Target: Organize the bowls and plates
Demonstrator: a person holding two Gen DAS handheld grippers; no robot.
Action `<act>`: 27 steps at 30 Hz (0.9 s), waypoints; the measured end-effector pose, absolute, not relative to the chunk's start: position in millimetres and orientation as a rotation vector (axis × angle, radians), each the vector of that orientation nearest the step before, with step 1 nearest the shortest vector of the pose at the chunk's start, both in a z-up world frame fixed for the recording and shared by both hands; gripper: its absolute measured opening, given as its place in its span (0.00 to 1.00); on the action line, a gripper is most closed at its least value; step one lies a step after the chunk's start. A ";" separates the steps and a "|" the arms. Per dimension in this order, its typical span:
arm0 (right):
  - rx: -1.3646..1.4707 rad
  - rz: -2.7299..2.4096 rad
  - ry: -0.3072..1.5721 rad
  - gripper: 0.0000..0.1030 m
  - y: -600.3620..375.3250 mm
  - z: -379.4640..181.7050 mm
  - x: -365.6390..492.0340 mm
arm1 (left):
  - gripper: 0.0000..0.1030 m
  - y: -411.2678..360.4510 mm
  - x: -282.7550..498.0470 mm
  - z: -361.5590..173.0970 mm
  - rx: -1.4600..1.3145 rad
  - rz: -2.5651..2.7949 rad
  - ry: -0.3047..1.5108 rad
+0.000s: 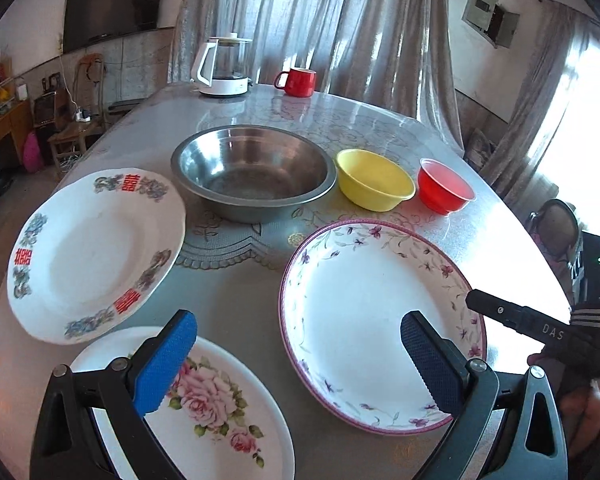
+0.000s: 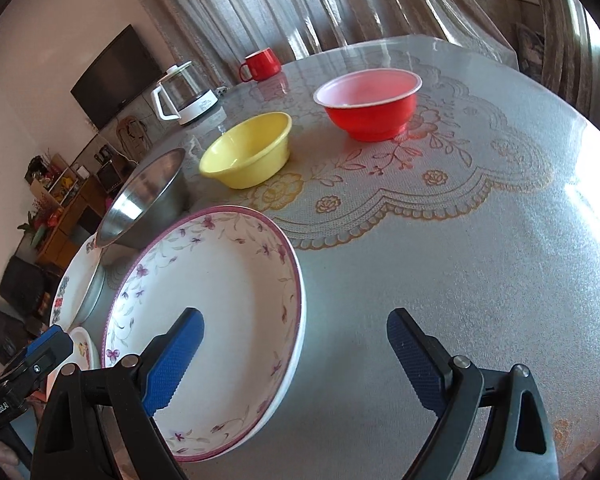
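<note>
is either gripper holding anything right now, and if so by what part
Nothing is held. The left gripper and right gripper are both open, with no plate between their fingers.

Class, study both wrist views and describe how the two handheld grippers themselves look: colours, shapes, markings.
Each gripper, left gripper and right gripper, has two black angled arms with silver rivets, ending in blue, ribbed, rounded finger pads. Seen from the left view, the right gripper's black body carries white lettering "DAS". A striped sleeve shows behind it.

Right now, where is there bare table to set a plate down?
Free: the wide stretch right of the purple-rimmed plate, in front of the red bowl. Crowded: left side, where three plates and the steel bowl sit close.
</note>
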State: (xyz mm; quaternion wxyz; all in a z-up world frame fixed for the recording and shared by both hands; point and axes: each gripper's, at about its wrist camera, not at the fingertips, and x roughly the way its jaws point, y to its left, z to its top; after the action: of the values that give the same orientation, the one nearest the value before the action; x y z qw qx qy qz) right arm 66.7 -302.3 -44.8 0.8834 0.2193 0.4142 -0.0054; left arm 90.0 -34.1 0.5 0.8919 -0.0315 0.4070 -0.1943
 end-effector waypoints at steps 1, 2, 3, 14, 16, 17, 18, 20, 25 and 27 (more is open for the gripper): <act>0.471 -0.006 0.867 0.88 -305.0 -47.0 68.7 | 0.99 -34.9 94.1 0.7 -0.070 -0.415 0.847; 0.483 -0.002 0.874 0.87 -306.8 -48.7 70.9 | 0.99 -36.0 98.2 0.2 -0.071 -0.419 0.853; 0.490 0.001 0.880 0.86 -308.2 -50.3 72.2 | 0.95 -37.1 102.3 -0.7 -0.070 -0.419 0.860; 0.441 -0.002 0.880 0.34 -309.1 -54.2 79.4 | 0.44 -53.0 135.8 -27.4 0.003 -0.428 0.969; 0.441 0.005 0.877 0.34 -309.5 -54.5 79.3 | 0.43 -57.0 138.3 -30.8 0.018 -0.433 0.979; 0.441 0.010 0.877 0.34 -309.9 -54.7 79.3 | 0.43 -59.5 138.8 -32.0 0.028 -0.443 0.984; 0.440 0.015 0.876 0.34 -309.8 -54.8 79.4 | 0.40 -62.6 139.1 -33.0 0.040 -0.454 0.988; 0.437 0.026 0.876 0.34 -309.2 -54.9 80.0 | 0.38 -68.8 138.7 -35.5 0.080 -0.444 0.989; 0.414 0.075 0.877 0.31 -301.8 -54.8 81.2 | 0.33 -72.5 135.0 -36.7 0.133 -0.421 0.965; 0.385 0.104 0.882 0.26 -293.8 -55.7 81.4 | 0.32 -72.2 134.3 -36.7 0.136 -0.414 0.962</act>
State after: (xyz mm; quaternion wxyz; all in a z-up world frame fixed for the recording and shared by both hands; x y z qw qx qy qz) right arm 81.4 -293.8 -55.7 0.8851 0.1850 0.4242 0.0502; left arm 134.3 -72.2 -36.7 0.8638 0.0647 0.4589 -0.1976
